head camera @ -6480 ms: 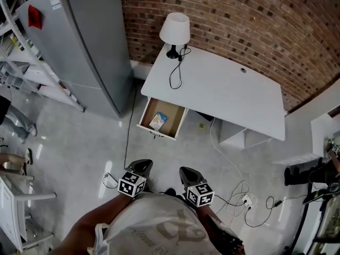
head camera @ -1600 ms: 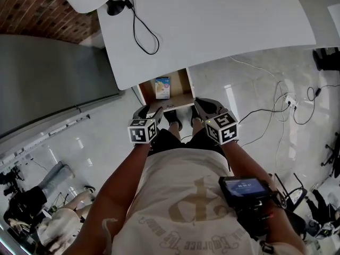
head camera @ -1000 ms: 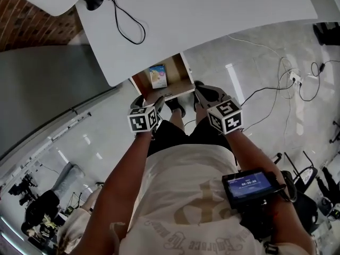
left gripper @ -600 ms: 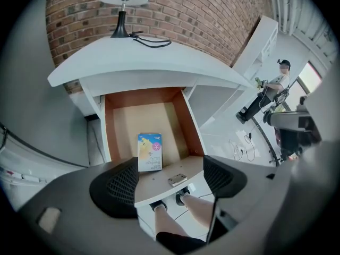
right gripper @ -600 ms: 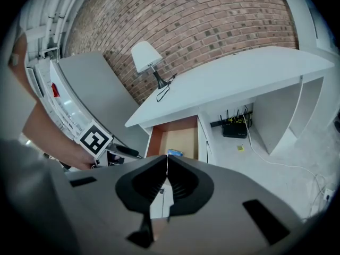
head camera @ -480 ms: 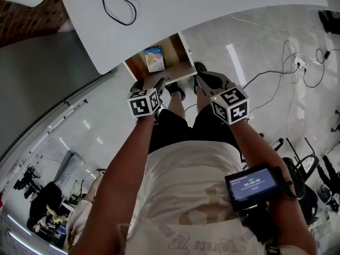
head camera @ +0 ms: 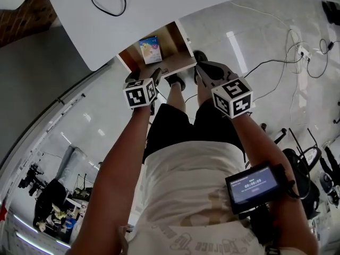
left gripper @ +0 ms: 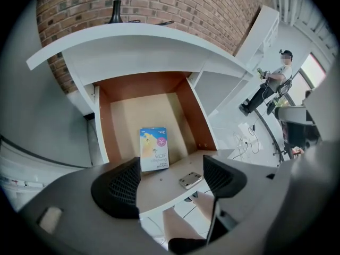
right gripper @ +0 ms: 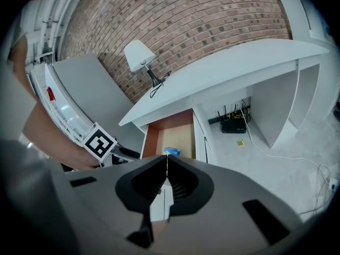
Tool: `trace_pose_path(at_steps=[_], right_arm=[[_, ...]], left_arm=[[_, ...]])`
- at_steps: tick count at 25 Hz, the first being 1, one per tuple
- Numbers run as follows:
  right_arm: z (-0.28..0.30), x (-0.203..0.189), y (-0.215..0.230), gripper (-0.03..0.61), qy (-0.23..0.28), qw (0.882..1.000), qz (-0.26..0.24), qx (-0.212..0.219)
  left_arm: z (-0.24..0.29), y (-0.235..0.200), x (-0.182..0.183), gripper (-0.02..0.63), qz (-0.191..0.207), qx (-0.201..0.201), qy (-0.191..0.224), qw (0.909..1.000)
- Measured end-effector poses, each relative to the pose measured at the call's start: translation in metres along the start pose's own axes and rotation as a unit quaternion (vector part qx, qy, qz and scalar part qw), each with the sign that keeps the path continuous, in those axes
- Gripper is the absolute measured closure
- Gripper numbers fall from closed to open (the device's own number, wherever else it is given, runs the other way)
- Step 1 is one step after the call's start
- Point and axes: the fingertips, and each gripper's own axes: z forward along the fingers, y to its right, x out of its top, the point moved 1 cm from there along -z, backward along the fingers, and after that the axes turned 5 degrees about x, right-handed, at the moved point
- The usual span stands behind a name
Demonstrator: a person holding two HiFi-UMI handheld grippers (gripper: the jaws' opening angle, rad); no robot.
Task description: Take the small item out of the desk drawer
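You now stand nearer: left claw (left gripper: 171, 175), jaws apart, empty, over front edge of open brown wooden drawer (left gripper: 197, 116); small blue-yellow flat packet (left gripper: 154, 149) lies inside. Right claw (right gripper: 167, 170) pressed together, empty. Reach in next.

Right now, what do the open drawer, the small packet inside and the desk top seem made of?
Open desk drawer: likely laminated board; flat reddish-brown walls, pale matte bottom.
Small flat blue-and-yellow packet: printed card or film, unclear which.
Curved white desk top: smooth painted or laminated board, even matte white.
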Motion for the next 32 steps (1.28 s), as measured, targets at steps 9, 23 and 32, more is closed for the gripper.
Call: trace_pose_path(at_steps=[9,23,32], right_arm=[[0.012,-0.012,0.007,0.572,-0.006,1.0,0.009,0.001],[0.024,-0.013,0.017,0.572,0.002,1.0,0.01,0.001],[0.036,-0.025,0.015,0.572,0.0,1.0,0.021,0.011]], left_arm=[[0.028,-0.008,0.005,0.245,0.018,0.001,-0.012,0.9998],[0.058,-0.009,0.003,0.245,0.048,0.016,-0.033,0.9982],[0.075,-0.018,0.012,0.245,0.026,0.026,-0.034,0.9987]])
